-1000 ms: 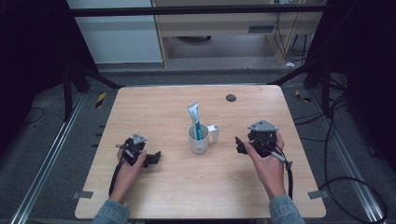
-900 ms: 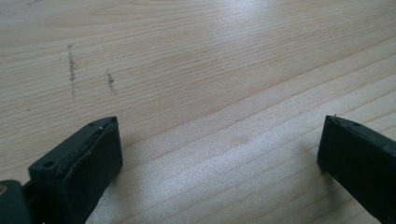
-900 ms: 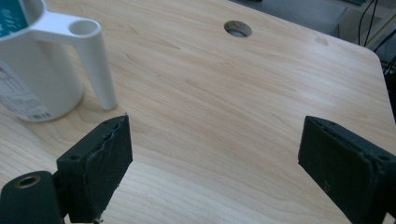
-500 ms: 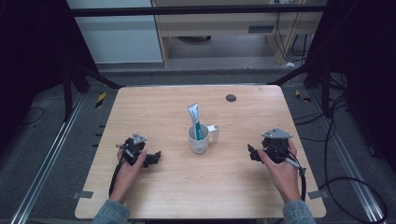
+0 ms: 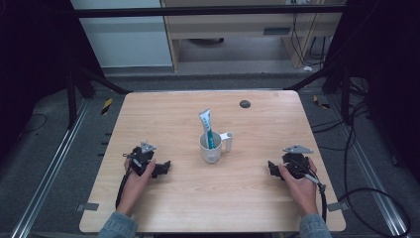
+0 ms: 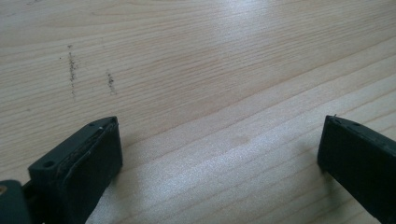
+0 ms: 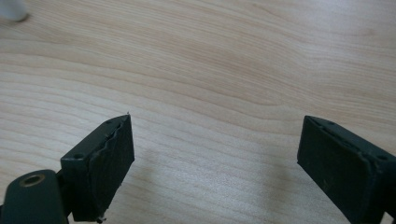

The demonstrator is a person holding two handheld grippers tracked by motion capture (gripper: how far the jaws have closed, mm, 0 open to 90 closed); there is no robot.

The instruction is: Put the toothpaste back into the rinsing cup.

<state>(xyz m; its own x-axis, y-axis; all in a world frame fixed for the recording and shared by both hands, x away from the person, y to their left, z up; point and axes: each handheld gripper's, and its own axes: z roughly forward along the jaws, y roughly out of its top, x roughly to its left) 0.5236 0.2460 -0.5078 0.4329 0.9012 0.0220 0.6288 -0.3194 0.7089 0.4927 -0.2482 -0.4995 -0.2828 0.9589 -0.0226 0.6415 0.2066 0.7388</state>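
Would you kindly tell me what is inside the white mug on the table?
A toothpaste tube stands in the white mug, leaning left, its upper part above the rim. Its lower end and the mug's bottom are hidden by the wall.

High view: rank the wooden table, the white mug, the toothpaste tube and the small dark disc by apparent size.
1. Light wooden table
2. White handled mug
3. White-and-teal toothpaste tube, partly hidden inside the mug, so close to it
4. Small dark disc

Ahead of the left gripper's jaws, small dark marks on the desk are too faint to identify. Beyond the right gripper's jaws, a white blur is cut off at the top-left corner. Both right-hand jaws run off the frame.
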